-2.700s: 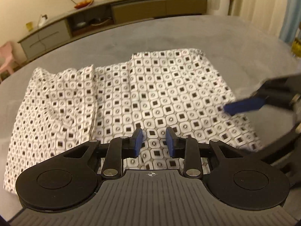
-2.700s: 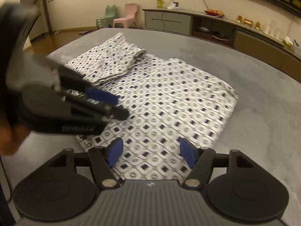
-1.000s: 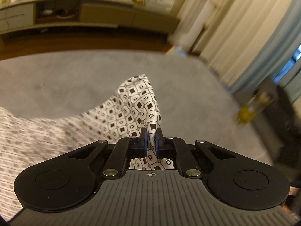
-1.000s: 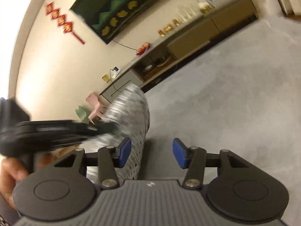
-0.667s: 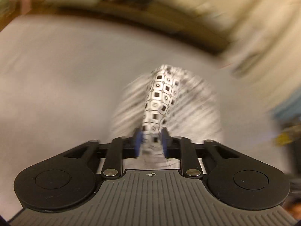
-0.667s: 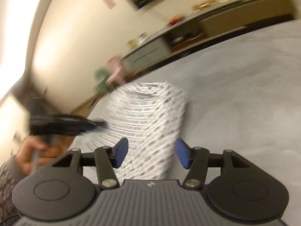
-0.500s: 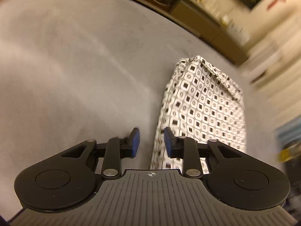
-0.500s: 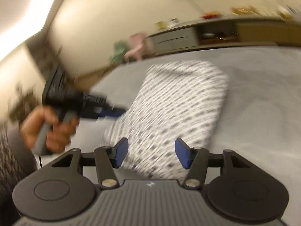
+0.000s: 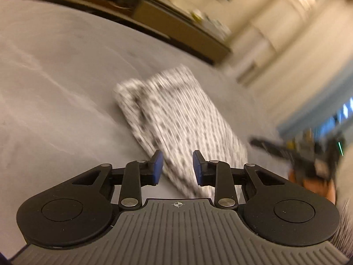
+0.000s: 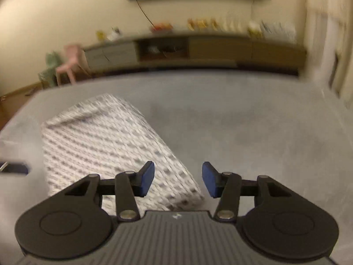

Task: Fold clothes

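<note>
Left wrist view: my left gripper [image 9: 177, 167], clamped on patterned garment [image 9: 176, 119] a second ago, now gapes, empty. Garment lies folded on grey surface [image 9: 55, 84]; fold likely done.

Right wrist view: my right gripper [image 10: 178, 178] wide, empty; garment near left. No legible writing.

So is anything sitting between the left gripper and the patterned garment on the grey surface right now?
Nothing visible does. The left gripper is open right above the near end of the folded garment, which lies alone on the grey surface. The right gripper is open too.
</note>
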`<move>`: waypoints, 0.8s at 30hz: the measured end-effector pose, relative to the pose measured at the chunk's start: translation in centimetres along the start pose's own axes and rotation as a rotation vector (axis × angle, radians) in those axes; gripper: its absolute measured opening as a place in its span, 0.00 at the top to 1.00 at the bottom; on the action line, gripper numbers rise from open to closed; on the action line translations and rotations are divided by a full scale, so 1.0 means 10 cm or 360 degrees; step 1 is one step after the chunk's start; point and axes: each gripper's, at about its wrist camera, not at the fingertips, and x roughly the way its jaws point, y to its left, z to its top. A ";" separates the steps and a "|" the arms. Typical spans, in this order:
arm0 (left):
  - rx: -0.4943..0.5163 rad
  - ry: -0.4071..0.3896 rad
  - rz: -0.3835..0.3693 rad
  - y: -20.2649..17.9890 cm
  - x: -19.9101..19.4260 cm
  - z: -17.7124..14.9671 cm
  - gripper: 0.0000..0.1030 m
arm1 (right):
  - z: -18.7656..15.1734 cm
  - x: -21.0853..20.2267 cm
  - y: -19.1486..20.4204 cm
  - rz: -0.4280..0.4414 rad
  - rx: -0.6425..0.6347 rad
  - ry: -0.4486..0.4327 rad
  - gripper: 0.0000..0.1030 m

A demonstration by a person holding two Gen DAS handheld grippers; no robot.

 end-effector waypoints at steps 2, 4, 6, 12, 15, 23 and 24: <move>-0.0011 -0.0034 0.0035 0.03 0.05 0.10 0.73 | -0.08 -0.13 0.40 0.0187 -0.0237 -0.0043 0.44; -0.0004 -0.0055 0.0080 0.04 0.13 0.19 0.70 | -0.20 -0.22 0.85 0.0370 -0.0513 -0.0050 0.36; 0.0049 -0.0042 0.0148 0.04 0.26 0.24 0.70 | -0.42 -0.13 1.27 0.0346 -0.0774 0.0004 0.38; 0.0099 0.0025 0.0221 0.13 0.80 0.29 0.84 | -0.53 -0.16 1.17 0.0240 -0.0848 0.0213 0.93; 0.0056 0.0071 0.0210 0.19 0.86 0.29 0.88 | -0.51 -0.15 1.25 0.0260 -0.0899 0.0256 0.94; -0.0007 0.0096 0.0230 0.30 0.79 0.36 0.88 | -0.68 -0.03 1.44 0.0132 -0.1068 0.0265 0.94; 0.0004 0.0120 0.0223 0.30 0.78 0.34 0.87 | -0.70 -0.04 1.41 0.0129 -0.1068 0.0269 0.94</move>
